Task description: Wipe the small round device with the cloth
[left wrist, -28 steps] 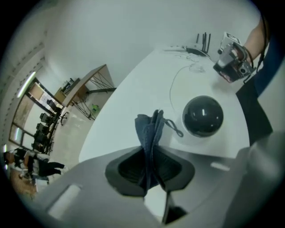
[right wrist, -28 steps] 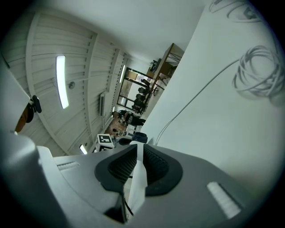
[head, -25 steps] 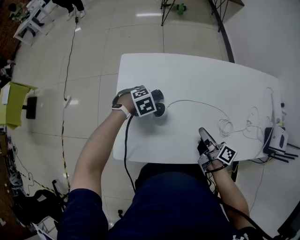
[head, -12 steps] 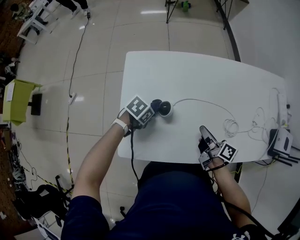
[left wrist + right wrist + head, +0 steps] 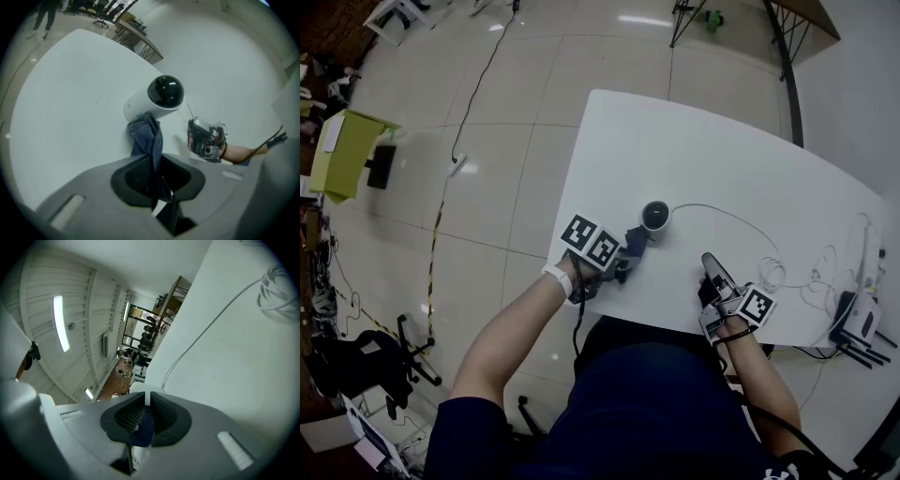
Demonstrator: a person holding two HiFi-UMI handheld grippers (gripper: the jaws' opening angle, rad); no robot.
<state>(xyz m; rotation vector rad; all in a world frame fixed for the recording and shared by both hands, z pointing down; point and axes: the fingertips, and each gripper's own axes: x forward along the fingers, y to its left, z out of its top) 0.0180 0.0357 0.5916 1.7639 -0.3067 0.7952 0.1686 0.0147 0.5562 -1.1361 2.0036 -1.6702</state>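
Left gripper (image 5: 152, 183): jaws pinch blue cloth (image 5: 147, 138), so loose end sticks out for rubbing. Cloth tip seems to touch side of small round device (image 5: 159, 96). Device sits on white table (image 5: 722, 159), near front edge, toward left corner. Right gripper (image 5: 144, 401): jaws almost together, nothing between, parked by front edge, out of way.

On the table (image 5: 722, 159): one round device (image 5: 655, 216); one cloth (image 5: 146, 138) touching it; one white cable (image 5: 741, 225); one white box (image 5: 861, 319) at its edge; two grippers, left gripper (image 5: 634, 246) and right gripper (image 5: 708, 262).
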